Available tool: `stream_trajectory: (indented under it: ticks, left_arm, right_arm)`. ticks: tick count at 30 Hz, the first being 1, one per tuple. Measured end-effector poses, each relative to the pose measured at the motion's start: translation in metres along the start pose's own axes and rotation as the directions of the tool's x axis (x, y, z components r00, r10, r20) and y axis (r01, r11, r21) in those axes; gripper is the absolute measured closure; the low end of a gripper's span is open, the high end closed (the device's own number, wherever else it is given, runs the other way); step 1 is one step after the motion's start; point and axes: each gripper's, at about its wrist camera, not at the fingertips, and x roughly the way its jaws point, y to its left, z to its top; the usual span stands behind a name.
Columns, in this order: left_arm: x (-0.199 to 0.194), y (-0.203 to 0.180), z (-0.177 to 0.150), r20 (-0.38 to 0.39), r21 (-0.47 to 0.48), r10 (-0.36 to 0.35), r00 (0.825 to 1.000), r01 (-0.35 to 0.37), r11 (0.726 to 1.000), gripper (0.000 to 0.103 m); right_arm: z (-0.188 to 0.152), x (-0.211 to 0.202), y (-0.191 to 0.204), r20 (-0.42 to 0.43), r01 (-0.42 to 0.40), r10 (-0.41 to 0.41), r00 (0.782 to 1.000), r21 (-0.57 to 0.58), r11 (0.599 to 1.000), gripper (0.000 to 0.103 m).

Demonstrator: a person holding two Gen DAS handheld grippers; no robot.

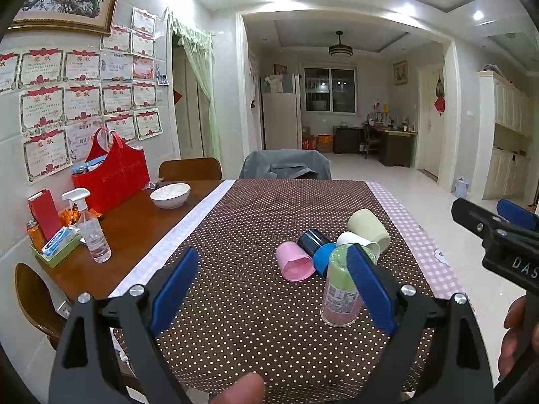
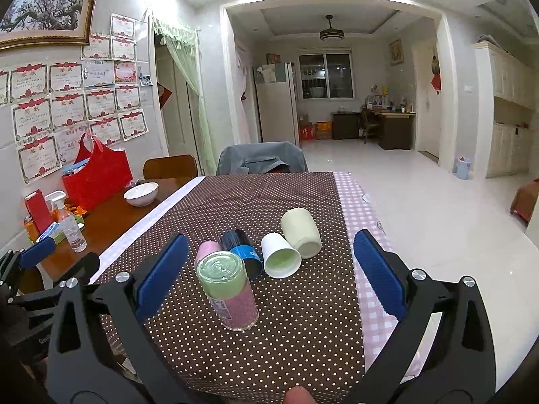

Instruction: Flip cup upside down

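Observation:
A clear cup with a green-and-pink label [image 1: 341,289] [image 2: 227,289] stands upside down on the dotted brown tablecloth [image 1: 256,303]. Behind it lie several cups on their sides: a pink one [image 1: 294,261] [image 2: 206,249], a dark blue one [image 1: 316,245] [image 2: 241,245], a white one [image 1: 358,240] [image 2: 280,258] and a pale green one [image 1: 369,227] [image 2: 300,232]. My left gripper [image 1: 273,289] is open and empty, its right finger just in front of the upside-down cup. My right gripper [image 2: 269,276] is open and empty, with the upside-down cup between its fingers but apart from them.
On the bare wood at the left are a white bowl [image 1: 170,195], a spray bottle [image 1: 91,232], a red bag [image 1: 113,175] and a green tray of small items [image 1: 55,252]. Chairs stand at the far end [image 1: 286,165] and left. The table's right edge drops to a tiled floor.

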Motion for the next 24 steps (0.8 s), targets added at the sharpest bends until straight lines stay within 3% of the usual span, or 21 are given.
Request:
stream_trajectory:
  ticks: [24]
  left_arm:
    - [-0.01, 0.002, 0.001, 0.047, 0.002, 0.017, 0.999, -0.017, 1.0, 0.015]
  right_arm:
    - [-0.002, 0.003, 0.0, -0.015, -0.008, 0.008, 1.0, 0.008, 1.0, 0.006]
